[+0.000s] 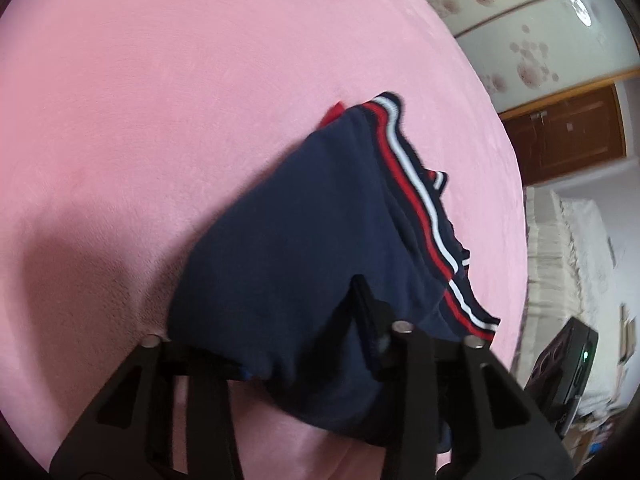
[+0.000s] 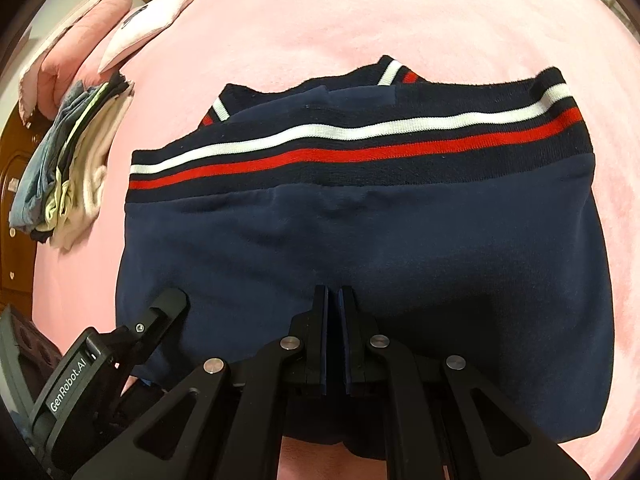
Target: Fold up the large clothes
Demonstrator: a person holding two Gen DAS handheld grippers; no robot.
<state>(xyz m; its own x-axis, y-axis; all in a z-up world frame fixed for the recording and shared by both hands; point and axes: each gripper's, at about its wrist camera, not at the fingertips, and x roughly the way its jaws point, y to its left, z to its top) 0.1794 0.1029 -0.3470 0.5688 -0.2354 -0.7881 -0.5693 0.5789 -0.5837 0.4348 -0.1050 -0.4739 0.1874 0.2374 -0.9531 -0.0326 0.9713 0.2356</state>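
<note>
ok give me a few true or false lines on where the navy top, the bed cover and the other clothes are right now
1. The navy garment lies on a pink bed cover. True.
2. Its ribbed band has green and yellow stripes. False: the stripes are white and red.
3. A stack of folded clothes sits off to the left of the garment in the right wrist view. True.
4. The right gripper stands wide open. False: its jaws are nearly together, over the navy cloth.
5. The left gripper has navy cloth between its fingers. True.
6. The garment is spread out flat in a single layer. False: it is folded over, with a second striped band showing behind.
</note>
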